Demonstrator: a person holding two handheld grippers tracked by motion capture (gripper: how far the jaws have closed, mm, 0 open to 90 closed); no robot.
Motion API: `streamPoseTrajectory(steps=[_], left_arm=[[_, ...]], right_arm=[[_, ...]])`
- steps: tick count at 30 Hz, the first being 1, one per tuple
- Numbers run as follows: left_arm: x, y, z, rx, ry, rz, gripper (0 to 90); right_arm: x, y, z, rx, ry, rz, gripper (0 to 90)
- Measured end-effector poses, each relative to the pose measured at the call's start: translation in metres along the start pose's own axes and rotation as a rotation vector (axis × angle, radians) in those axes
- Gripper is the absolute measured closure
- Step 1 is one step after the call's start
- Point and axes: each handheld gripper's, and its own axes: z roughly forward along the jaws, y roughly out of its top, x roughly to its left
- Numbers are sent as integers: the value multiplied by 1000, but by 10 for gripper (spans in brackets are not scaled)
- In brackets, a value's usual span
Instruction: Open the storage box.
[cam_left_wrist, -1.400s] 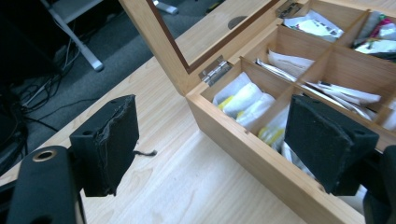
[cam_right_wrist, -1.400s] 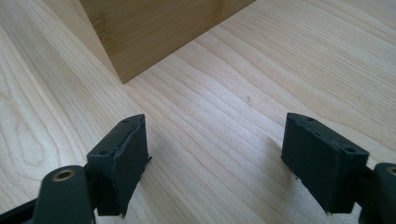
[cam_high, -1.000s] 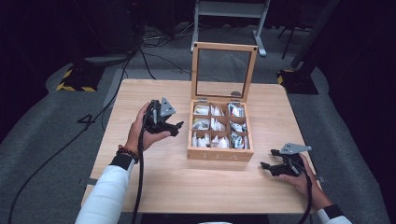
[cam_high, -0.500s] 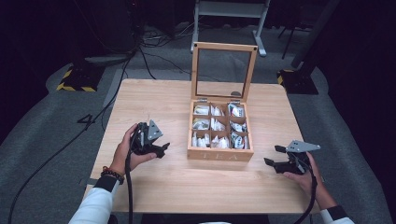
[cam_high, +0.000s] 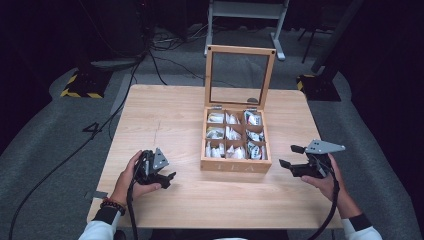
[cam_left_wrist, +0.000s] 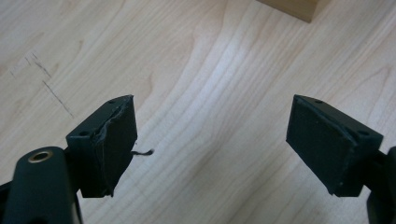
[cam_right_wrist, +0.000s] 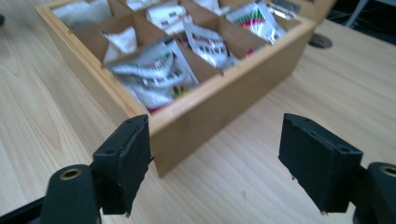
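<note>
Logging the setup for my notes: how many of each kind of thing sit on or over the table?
Open wooden tea box with glass lid: 1
Compartments in it: 9
Hand-held black grippers, left and right: 2
Total, box plus grippers: 3

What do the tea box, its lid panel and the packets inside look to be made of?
Tea box: pale wood, likely bamboo, with a smooth matte finish and visible grain. Lid panel: clear glass or acrylic, since the floor shows through the wooden frame; which one is hard to tell. Packets: glossy white foil or plastic-coated sachets, crinkled and catching light. Table: light wood-grain top, possibly laminate.
</note>
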Motion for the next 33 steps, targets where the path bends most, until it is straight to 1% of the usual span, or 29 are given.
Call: streamPoseTrajectory(steps=[2,4,7,8,10,12,13,15,17,19,20,23,25,27,30,31,33], left_arm=[[-3,-5,0,8,0,1,167],[-4,-8,1,7,-8,0,167],[-4,-15,2,9,-17,-25,167],[-5,-16,2,9,-20,-28,167],[-5,-20,2,10,-21,-25,167],[-5,-24,2,9,-37,-41,167],[-4,-27,2,4,-50,-57,167],[-2,-32,1,-3,-63,-79,169],[-1,-36,0,-10,-72,-80,170],[-1,-39,-1,-6,-75,-79,170],[-1,-41,-1,-8,-72,-83,170],[-2,-42,-1,-9,-84,-91,171],[-2,-42,0,-10,-86,-89,171],[-3,-44,0,-9,-97,-97,171],[-2,-47,-1,-15,-101,-107,169],[-2,-48,-1,-18,-101,-114,170],[0,-52,-1,-29,-116,-141,168]], right_arm=[[4,10,2,-12,7,-13,258],[9,20,6,-21,23,-27,263],[17,31,14,-27,38,-45,273],[21,37,20,-34,50,-47,276],[26,43,25,-35,65,-55,276],[32,50,33,-29,78,-72,276],[35,53,38,-25,85,-76,276],[40,59,46,-22,97,-84,277],[45,65,56,-19,112,-90,279],[48,71,65,-15,129,-84,289],[50,73,68,-14,134,-87,296],[55,80,81,-6,143,-94,311],[58,83,88,-6,157,-99,343],[63,85,97,9,163,-123,370],[66,86,106,32,163,-132,387],[67,87,110,37,164,-133,388],[67,89,115,44,170,-123,392]])
